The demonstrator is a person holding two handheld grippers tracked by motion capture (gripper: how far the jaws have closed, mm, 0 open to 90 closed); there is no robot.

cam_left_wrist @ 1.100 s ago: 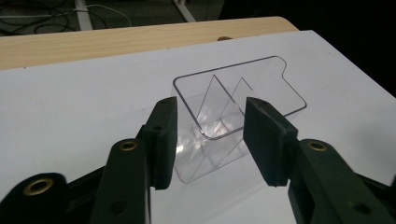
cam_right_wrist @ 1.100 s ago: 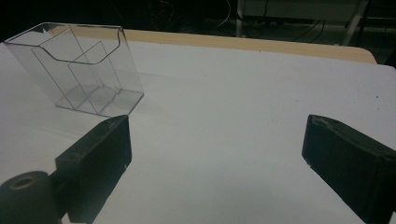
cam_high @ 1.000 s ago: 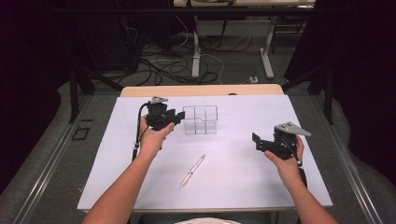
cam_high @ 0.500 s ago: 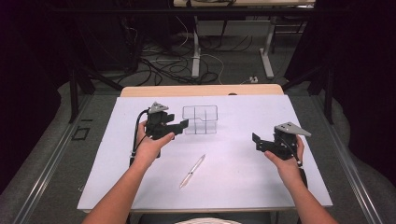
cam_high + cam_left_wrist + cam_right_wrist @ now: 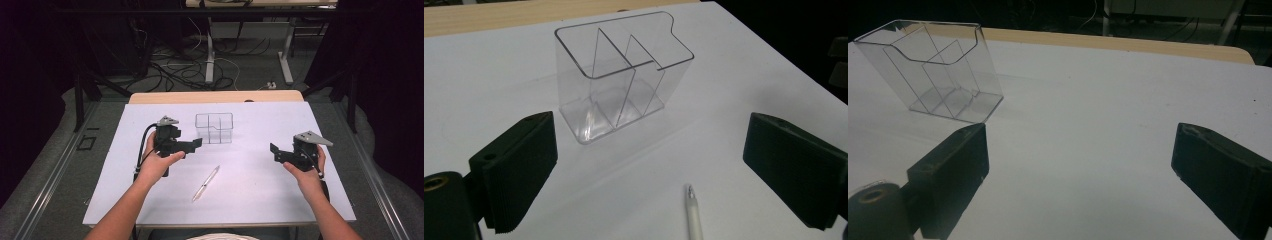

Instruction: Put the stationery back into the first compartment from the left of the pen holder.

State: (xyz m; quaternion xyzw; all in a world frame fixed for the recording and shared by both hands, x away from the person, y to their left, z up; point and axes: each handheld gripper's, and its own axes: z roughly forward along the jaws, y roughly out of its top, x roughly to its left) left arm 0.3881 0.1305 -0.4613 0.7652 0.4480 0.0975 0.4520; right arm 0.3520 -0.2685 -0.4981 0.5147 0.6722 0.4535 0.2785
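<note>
Dark room, cables [image 5: 165, 67] across grey floor [image 5: 250, 75]

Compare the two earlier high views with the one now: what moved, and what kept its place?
The left claw drew back from the clear holder, toward the person and a little left; open, it now hangs between holder and pen. Nothing was gripped or released. The right claw, holder and pen stayed put.

left gripper [image 5: 196, 144]: held above the white sheet [image 5: 250, 200], just left of clear organizer [image 5: 214, 128], jaws toward it | right gripper [image 5: 275, 152]: held at right, well apart from organizer, jaws pointing left | pen [image 5: 205, 183]: flat on sheet, between the hands, untouched, slanted
</note>
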